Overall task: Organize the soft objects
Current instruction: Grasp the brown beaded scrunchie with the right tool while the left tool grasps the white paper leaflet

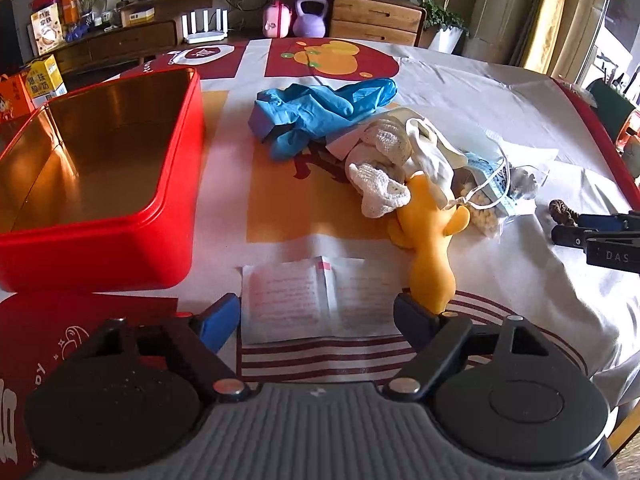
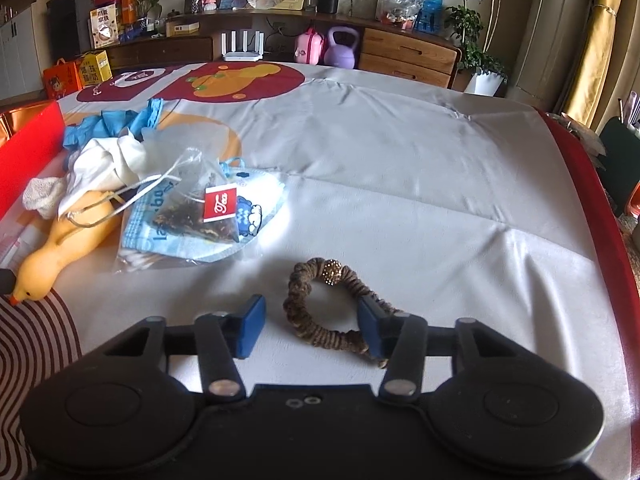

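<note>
The word "Tea" is printed in white script on the red tag (image 2: 219, 203) of a tea bag. The letters "DAS" are seen on the black arm of the right gripper (image 1: 612, 256). Chinese characters on the boxes (image 2: 105, 24) behind are too small to be read.

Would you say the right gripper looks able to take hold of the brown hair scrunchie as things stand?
Probably yes: the right gripper already straddles part of the brown hair scrunchie, which lies alone on the tablecloth, with nothing in the way.
</note>
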`<state>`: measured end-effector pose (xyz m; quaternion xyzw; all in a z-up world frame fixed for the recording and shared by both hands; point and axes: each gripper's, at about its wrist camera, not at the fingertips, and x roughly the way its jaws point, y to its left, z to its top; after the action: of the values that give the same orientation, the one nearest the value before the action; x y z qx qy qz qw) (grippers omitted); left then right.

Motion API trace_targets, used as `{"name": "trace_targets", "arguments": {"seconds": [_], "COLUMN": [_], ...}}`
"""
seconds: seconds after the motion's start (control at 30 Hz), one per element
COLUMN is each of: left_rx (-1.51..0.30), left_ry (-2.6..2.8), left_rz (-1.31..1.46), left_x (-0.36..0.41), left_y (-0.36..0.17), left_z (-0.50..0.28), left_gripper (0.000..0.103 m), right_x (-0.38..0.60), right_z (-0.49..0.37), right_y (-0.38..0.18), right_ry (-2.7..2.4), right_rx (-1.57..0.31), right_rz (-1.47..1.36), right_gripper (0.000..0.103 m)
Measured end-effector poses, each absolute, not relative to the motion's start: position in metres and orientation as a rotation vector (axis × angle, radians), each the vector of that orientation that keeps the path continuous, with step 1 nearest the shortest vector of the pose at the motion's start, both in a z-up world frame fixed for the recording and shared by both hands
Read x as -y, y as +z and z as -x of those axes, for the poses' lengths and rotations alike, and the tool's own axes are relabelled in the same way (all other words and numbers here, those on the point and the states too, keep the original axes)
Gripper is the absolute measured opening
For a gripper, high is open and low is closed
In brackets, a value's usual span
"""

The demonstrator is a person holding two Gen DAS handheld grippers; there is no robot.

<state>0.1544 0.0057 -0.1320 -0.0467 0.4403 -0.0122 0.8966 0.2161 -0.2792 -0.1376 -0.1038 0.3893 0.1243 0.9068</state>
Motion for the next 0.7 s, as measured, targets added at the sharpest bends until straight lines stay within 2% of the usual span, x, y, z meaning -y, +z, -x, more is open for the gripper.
{"name": "trace_targets", "arguments": {"seconds": [0.1,0.13,0.23,0.27,0.3,0.37,0.7], "left_rx": [-0.907,-0.906,-0.898,-0.897,-0.895,-0.894,-0.869], "left_ry": [-0.012,-0.012,-0.018,-0.021,-0.022,-0.025,-0.044], "left_rz": [0.069,0.061,0.054,0.053,0.05,0.052,0.079], "left_x": [-0.003,-0.002,-0.002,-0.002,-0.002,-0.004,-0.007], "left_y": [-0.132,-0.131,-0.131,-0.131,-0.13,-0.13,-0.123], "left_z": [-0.155,-0.156,-0.155,-0.155,-0.155,-0.155,-0.151], "left_gripper": [0.067,0.066,0.052,0.046,0.038,0.035,0.031], "right_x": [0.28,0.28,0.281,0.281,0.28,0.281,0.288], "right_z": [-0.216,-0.217,-0.216,-0.216,-0.215,-0.214,-0.203], "right_y": [-0.138,-0.138,-0.138,-0.138,-0.138,-0.138,-0.125], "right_ry": [0.263,0.268,0.293,0.298,0.297,0.294,0.305], "right_rx": [-0.804,-0.804,-0.806,-0.806,-0.804,-0.801,-0.777], "right_rz": [0.198,0.193,0.162,0.157,0.157,0.151,0.08], "right_gripper": [0.043,0.042,0.029,0.026,0.019,0.009,0.008]}}
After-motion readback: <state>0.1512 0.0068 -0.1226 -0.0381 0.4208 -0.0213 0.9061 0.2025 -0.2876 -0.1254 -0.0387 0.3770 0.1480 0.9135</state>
